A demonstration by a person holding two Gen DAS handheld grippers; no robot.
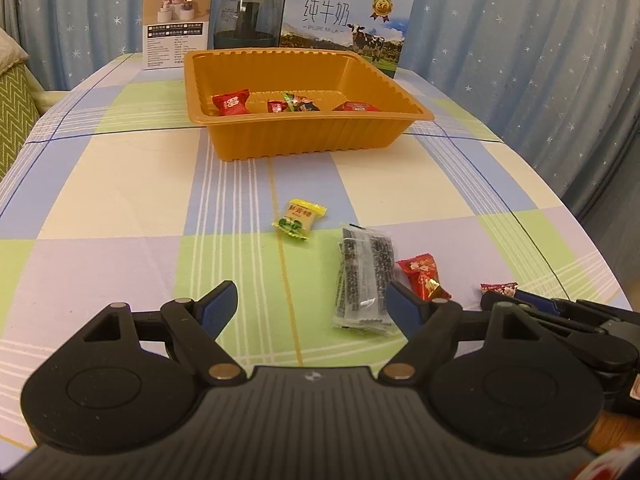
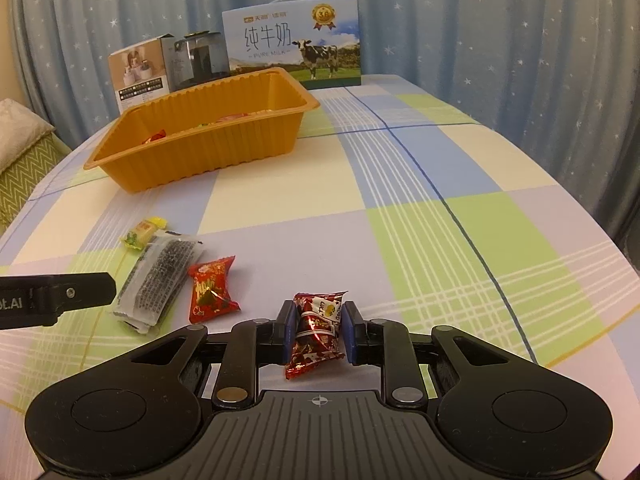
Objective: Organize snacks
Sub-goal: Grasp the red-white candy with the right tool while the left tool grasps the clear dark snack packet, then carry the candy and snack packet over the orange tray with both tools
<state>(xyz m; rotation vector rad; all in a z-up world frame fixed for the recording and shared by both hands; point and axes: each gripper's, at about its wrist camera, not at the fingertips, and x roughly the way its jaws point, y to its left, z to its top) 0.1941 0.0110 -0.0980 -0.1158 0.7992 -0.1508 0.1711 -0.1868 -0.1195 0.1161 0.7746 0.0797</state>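
An orange tray [image 1: 304, 136] stands on the table and holds several wrapped candies [image 1: 231, 103]; it also shows in the right wrist view [image 2: 208, 148]. My left gripper [image 1: 310, 306] is open and empty above the cloth, close to a clear packet of dark snacks [image 1: 364, 280]. A yellow-green candy [image 1: 299, 219] lies ahead of it and a red candy [image 1: 422, 278] lies to the right. My right gripper [image 2: 319, 330] is shut on a red wrapped candy [image 2: 318, 330] low over the table. In that view the dark packet [image 2: 160, 276], another red candy [image 2: 212, 290] and the yellow-green candy [image 2: 144, 232] lie to the left.
A milk carton box [image 1: 344, 24], a dark glass jar [image 1: 245, 16] and a white product box [image 1: 176, 22] stand behind the tray. Blue star curtains hang behind the table. A green cushioned seat [image 1: 16, 108] is at the left. My left gripper's finger [image 2: 60, 294] shows in the right wrist view.
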